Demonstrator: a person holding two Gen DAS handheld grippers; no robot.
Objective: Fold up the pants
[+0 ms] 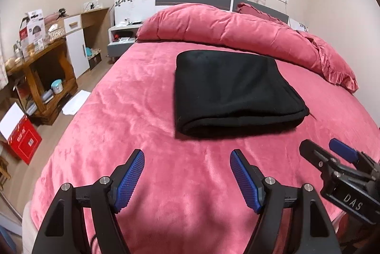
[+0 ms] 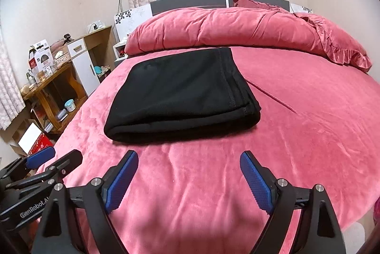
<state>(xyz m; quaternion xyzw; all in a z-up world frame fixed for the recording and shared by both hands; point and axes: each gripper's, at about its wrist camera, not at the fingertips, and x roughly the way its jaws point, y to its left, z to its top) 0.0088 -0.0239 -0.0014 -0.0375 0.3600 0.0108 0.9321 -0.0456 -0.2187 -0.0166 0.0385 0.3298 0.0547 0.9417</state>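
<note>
Black pants (image 1: 232, 92) lie folded into a flat rectangle on the pink bed cover (image 1: 118, 125); they also show in the right wrist view (image 2: 180, 94). My left gripper (image 1: 187, 159) is open and empty, above the cover just in front of the pants. My right gripper (image 2: 190, 159) is open and empty, also just in front of the pants. Each gripper shows in the other's view: the right one at the right edge (image 1: 325, 149), the left one at the lower left (image 2: 54, 156).
A rolled pink duvet (image 1: 225, 26) and a frilled pillow (image 1: 332, 59) lie at the head of the bed. A wooden desk (image 1: 45, 68) with clutter, a white cabinet (image 1: 77, 49) and a red box (image 1: 22, 140) stand on the left floor.
</note>
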